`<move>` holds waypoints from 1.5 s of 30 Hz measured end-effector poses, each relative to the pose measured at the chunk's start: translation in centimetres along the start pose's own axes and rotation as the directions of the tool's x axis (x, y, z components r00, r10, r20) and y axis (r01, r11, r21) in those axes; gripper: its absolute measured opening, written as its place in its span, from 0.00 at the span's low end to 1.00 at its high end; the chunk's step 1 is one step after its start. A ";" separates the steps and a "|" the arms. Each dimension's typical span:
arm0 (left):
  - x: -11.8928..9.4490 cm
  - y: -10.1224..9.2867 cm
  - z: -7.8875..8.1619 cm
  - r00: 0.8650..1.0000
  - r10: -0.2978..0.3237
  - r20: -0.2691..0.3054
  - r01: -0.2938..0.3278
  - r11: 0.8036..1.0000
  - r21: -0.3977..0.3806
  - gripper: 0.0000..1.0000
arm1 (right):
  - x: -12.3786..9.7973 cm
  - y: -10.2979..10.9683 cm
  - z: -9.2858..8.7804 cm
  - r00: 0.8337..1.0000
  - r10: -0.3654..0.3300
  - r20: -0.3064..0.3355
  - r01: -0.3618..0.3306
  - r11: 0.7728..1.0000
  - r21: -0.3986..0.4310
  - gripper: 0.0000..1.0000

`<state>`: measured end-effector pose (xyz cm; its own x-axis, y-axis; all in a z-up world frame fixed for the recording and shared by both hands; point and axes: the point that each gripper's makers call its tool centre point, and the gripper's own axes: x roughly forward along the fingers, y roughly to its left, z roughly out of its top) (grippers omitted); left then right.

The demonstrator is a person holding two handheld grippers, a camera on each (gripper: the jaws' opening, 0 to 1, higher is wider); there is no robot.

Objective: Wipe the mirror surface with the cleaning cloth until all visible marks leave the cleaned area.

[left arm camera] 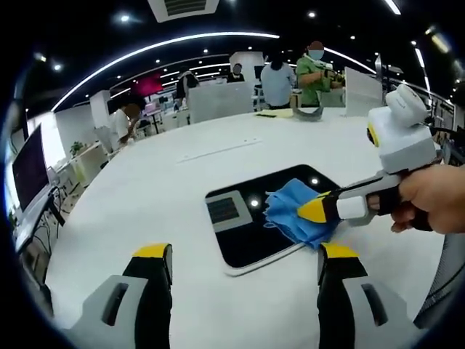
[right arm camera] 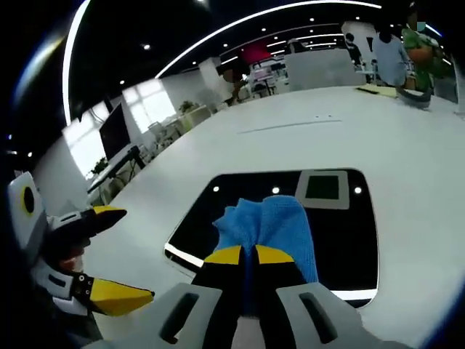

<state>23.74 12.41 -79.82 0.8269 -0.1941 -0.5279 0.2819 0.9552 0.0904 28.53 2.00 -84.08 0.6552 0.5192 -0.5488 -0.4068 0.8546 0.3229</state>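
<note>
Mirror, a dark rectangular glass pane with rounded corners (left arm camera: 254,225) (right arm camera: 218,218), lies flat on the round white table (left arm camera: 182,182) (right arm camera: 327,138). On the mirror rests the crumpled blue cleaning cloth (left arm camera: 294,211) (right arm camera: 269,225), pinched by the right tongs (left arm camera: 316,209) (right arm camera: 248,256), whose yellow-tipped jaws are closed narrow on its edge. The left tongs (left arm camera: 243,258) (right arm camera: 109,251) stand wide apart, holding nothing, just beside the mirror's edge.

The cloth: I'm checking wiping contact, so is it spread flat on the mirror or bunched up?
Bunched: the blue cloth sits crumpled in folds on the mirror, pinched by the right gripper.
</note>
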 end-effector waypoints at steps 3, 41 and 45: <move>0.0 0.0 0.0 1.000 0.001 0.000 -0.001 1.000 -0.001 0.82 | -0.4 -0.6 0.0 1.000 -0.006 0.005 0.006 1.000 0.006 0.01; 0.1 -0.5 0.0 1.000 -0.022 0.002 0.022 1.000 -0.002 0.82 | -2.4 -5.4 -0.4 0.995 -0.071 0.068 0.066 0.995 0.079 0.01; 0.1 -0.5 0.0 1.000 -0.021 0.005 0.021 1.000 -0.006 0.82 | -2.6 -5.2 -0.4 0.995 -0.070 0.071 0.064 0.994 0.084 0.01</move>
<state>23.69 11.94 -79.87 0.8229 -0.2152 -0.5258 0.2964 0.9522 0.0743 28.73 -3.80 -84.65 0.7255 0.4575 -0.5141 -0.3088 0.8840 0.3509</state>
